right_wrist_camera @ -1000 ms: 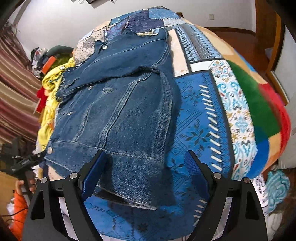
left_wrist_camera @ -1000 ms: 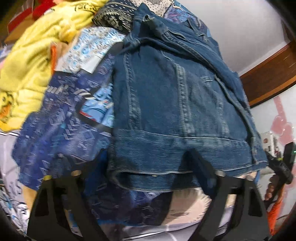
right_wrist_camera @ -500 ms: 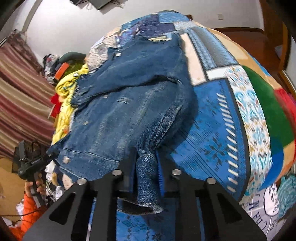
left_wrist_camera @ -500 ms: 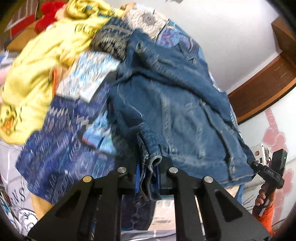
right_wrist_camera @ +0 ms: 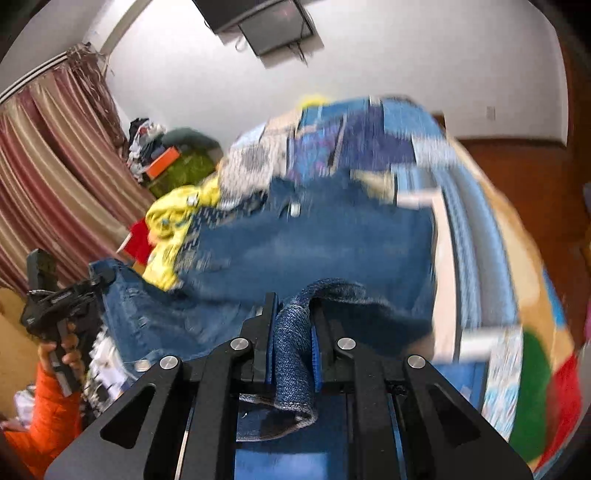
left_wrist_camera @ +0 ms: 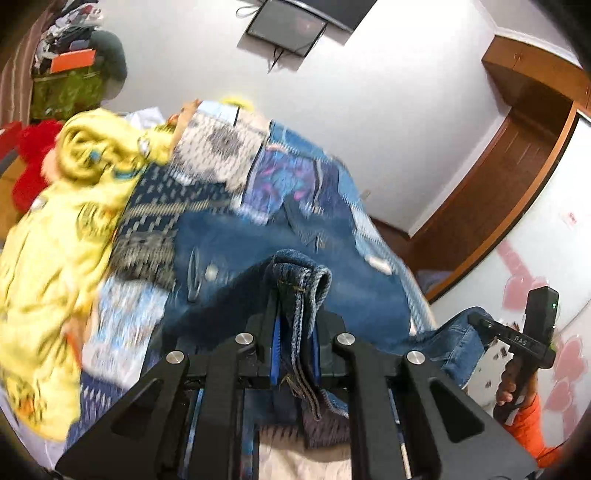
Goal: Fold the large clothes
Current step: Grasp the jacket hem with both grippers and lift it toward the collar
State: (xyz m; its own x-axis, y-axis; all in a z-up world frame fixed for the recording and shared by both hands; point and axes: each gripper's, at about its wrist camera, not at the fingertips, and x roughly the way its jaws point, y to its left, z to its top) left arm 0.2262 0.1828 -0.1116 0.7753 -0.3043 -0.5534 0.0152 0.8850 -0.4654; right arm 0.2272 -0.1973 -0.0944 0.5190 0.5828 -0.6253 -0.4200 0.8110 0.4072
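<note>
Nearest the left camera, the left gripper (left_wrist_camera: 294, 332) pinches a thick bunched fold of the denim jacket (left_wrist_camera: 295, 236), its black jaws drawn narrow around the hem; stitched seams and a rolled edge poke up between the blue pads. The right gripper (right_wrist_camera: 293, 325) does likewise on another part of the hem, where the coarse twill weave shows pale and fuzzy and a loose flap hangs down below the jaws. In each view the other gripper appears at the edge, gripped by a hand in an orange sleeve (right_wrist_camera: 51, 406), with denim trailing from it.

Beyond the jaws the rest of the jacket spreads in a broad blue sheet over the patchwork blanket (right_wrist_camera: 480, 258), a quilt of blue, white, green and red patterned blocks. Motion blur smears the jacket's buttons and seams, so details are hard to read. To the left lies a crumpled yellow garment (left_wrist_camera: 55, 240) beside something red (left_wrist_camera: 33, 166). Farther back stand striped curtains (right_wrist_camera: 48, 166), a white wall and a dark wall-mounted screen (left_wrist_camera: 288, 26), cut off at the top.
</note>
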